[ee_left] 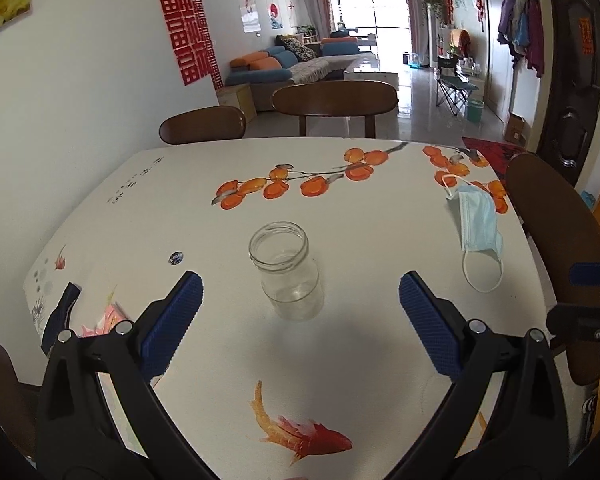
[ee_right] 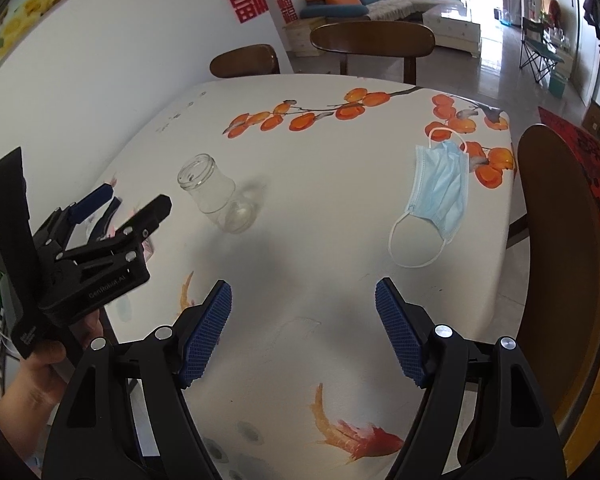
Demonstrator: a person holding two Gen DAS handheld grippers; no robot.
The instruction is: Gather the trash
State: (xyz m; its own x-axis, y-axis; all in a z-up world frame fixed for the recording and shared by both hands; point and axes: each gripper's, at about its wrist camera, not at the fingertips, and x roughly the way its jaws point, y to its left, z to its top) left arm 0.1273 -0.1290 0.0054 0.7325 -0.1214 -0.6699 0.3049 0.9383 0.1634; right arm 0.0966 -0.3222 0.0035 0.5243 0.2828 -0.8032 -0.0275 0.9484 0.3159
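Note:
An empty clear glass jar [ee_left: 286,270] stands upright without a lid on the white printed table [ee_left: 188,200]. My left gripper [ee_left: 300,292] is open, its blue pads on either side of the jar and a little short of it. A used blue face mask [ee_left: 478,222] lies near the table's right edge. In the right wrist view the jar [ee_right: 216,192] is at the left and the mask [ee_right: 438,188] is ahead to the right. My right gripper [ee_right: 304,304] is open and empty above the table. The left gripper [ee_right: 134,202] shows there, hand-held, at the left.
Wooden chairs stand at the far side [ee_left: 334,100], [ee_left: 202,124] and at the right edge [ee_left: 556,232]. A small round cap [ee_left: 175,257] lies left of the jar. Pink wrappers and a dark item [ee_left: 96,320] lie at the table's left edge.

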